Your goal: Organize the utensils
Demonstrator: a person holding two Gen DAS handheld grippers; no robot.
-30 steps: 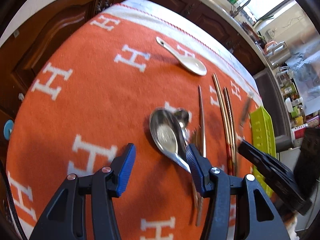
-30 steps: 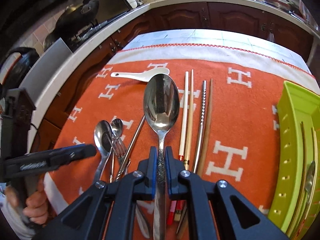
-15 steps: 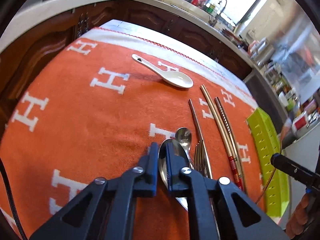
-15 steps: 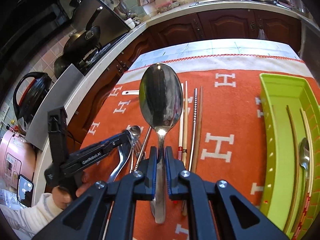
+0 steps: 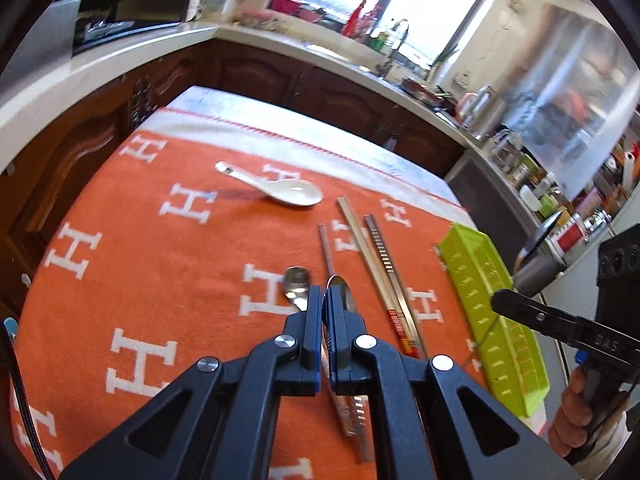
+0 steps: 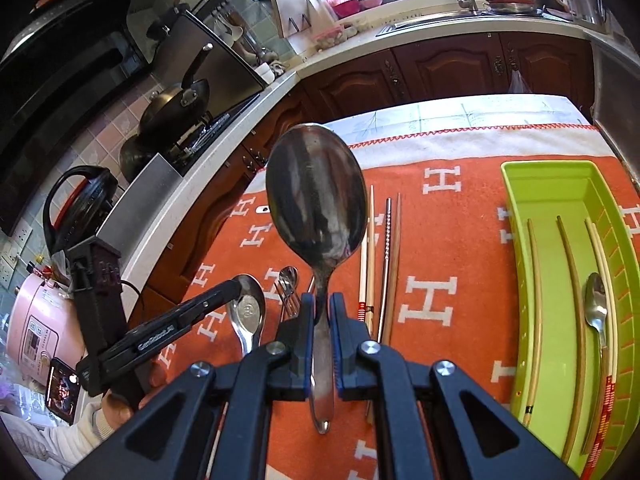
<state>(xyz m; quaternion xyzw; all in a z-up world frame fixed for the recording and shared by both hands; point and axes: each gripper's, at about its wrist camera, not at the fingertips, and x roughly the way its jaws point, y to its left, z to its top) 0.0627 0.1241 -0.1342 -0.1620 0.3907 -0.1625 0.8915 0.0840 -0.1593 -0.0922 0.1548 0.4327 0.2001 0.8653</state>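
Right tongs [image 6: 319,316] clamp a large spoon [image 6: 316,196]; left tongs [image 5: 323,308] pinch a steel spoon [image 5: 340,298].

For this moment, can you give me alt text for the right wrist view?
The right gripper holds a large metal spoon upright above an orange cloth. A green tray with chopsticks and a small spoon lies at right; loose chopsticks lie beyond.

An orange cloth [image 6: 460,208] patterned with white H letters carries a lime-green tray [image 6: 520,184] and a white spoon [image 5: 288,191].
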